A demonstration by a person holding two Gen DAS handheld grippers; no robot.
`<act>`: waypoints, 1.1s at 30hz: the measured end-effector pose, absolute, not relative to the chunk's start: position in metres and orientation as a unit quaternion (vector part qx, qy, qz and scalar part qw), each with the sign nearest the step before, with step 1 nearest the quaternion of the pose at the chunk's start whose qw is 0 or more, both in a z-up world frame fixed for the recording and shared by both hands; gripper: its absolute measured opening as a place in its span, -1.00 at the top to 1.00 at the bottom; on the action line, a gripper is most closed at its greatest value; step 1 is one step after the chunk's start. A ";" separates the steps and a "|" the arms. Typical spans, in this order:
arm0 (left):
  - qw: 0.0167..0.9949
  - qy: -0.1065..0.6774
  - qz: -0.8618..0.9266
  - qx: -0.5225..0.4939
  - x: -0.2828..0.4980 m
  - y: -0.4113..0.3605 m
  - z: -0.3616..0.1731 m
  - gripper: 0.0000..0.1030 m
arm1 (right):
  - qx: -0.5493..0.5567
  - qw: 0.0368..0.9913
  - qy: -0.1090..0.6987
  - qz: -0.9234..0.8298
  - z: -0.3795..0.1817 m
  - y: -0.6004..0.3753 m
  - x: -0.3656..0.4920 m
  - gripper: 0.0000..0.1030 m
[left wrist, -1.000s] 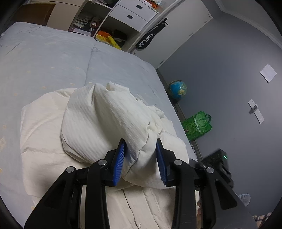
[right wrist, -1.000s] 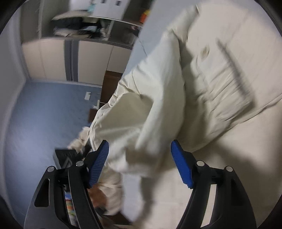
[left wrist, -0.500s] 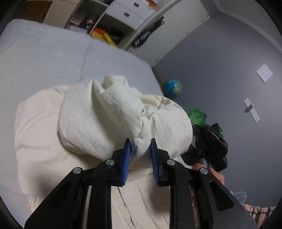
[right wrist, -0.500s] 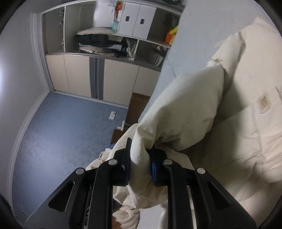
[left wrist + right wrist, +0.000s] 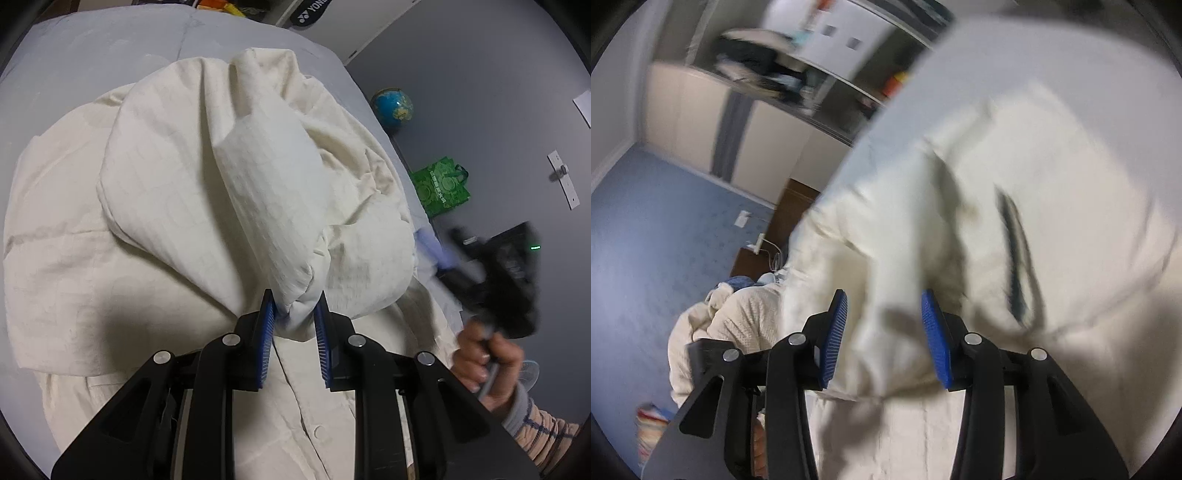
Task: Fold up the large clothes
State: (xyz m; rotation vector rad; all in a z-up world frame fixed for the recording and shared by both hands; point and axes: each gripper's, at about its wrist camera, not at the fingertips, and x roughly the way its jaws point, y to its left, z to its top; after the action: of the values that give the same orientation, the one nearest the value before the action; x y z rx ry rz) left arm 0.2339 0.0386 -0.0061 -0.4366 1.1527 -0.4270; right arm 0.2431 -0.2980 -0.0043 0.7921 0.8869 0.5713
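A large cream garment (image 5: 184, 206) with front buttons lies bunched on a light blue bed (image 5: 92, 62). My left gripper (image 5: 294, 314) is shut on a thick fold of the garment and holds it up over the flat part. In the right wrist view, blurred by motion, my right gripper (image 5: 884, 325) is open with cream cloth (image 5: 960, 221) lying between and beyond its blue pads. The right gripper also shows blurred at the right of the left wrist view (image 5: 491, 280), held in a hand.
A globe (image 5: 392, 107) and a green bag (image 5: 441, 186) stand on the floor past the bed's right edge. Wardrobe shelves (image 5: 775, 74) and another pale heap of cloth (image 5: 713, 325) lie on the right gripper's left.
My left gripper closed on the fold and lifted it toward me. My right gripper, shut on cloth half a second ago, has opened and let go.
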 end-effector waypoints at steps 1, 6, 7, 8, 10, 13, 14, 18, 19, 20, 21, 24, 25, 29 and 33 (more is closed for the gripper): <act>0.796 0.536 -0.198 -0.201 0.234 0.038 -0.006 0.59 | 0.362 0.791 0.410 0.274 0.001 -0.292 0.247 0.19; 0.797 0.535 -0.197 -0.198 0.229 0.029 -0.003 0.59 | 0.294 0.784 0.454 0.304 0.019 -0.238 0.288 0.18; 0.797 0.535 -0.196 -0.198 0.227 0.028 -0.003 0.59 | 0.282 0.780 0.469 0.305 0.013 -0.231 0.293 0.18; 0.797 0.535 -0.196 -0.199 0.227 0.028 -0.004 0.58 | 0.274 0.776 0.480 0.305 0.012 -0.220 0.297 0.18; 0.797 0.536 -0.196 -0.200 0.226 0.030 -0.004 0.58 | 0.253 0.770 0.498 0.309 0.004 -0.205 0.302 0.52; 0.795 0.538 -0.195 -0.201 0.226 0.032 -0.006 0.57 | 0.233 0.782 0.485 0.315 0.006 -0.199 0.296 0.90; 0.793 0.540 -0.195 -0.202 0.227 0.032 -0.007 0.57 | 0.234 0.788 0.471 0.321 0.011 -0.202 0.290 0.91; 0.785 0.552 -0.195 -0.202 0.228 0.031 -0.009 0.45 | 0.244 0.802 0.435 0.330 0.023 -0.217 0.254 0.92; 0.782 0.557 -0.193 -0.202 0.228 0.030 -0.010 0.36 | 0.246 0.804 0.433 0.325 0.020 -0.221 0.244 0.92; 0.780 0.560 -0.192 -0.202 0.228 0.029 -0.010 0.30 | 0.250 0.805 0.433 0.319 0.015 -0.225 0.238 0.92; 0.777 0.563 -0.193 -0.204 0.228 0.029 -0.009 0.24 | 0.252 0.806 0.435 0.312 0.010 -0.230 0.233 0.92; 0.782 0.550 -0.209 -0.206 0.226 0.030 0.003 0.04 | 0.268 0.800 0.450 0.293 -0.012 -0.241 0.229 0.92; 0.787 0.542 -0.214 -0.202 0.225 0.031 0.009 -0.03 | 0.274 0.798 0.451 0.292 -0.015 -0.244 0.229 0.92; 0.806 0.508 -0.207 -0.222 0.229 0.038 0.020 0.00 | 0.280 0.795 0.445 0.301 -0.013 -0.243 0.231 0.91; 0.803 0.508 -0.188 -0.249 0.243 0.045 0.008 0.69 | 0.264 0.800 0.441 0.309 -0.004 -0.237 0.229 0.90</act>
State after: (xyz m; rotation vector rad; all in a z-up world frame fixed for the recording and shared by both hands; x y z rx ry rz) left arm 0.2429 0.0453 0.0080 -0.5332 1.0881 -0.4034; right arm 0.2287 -0.2369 -0.0039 0.5658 0.9462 0.6616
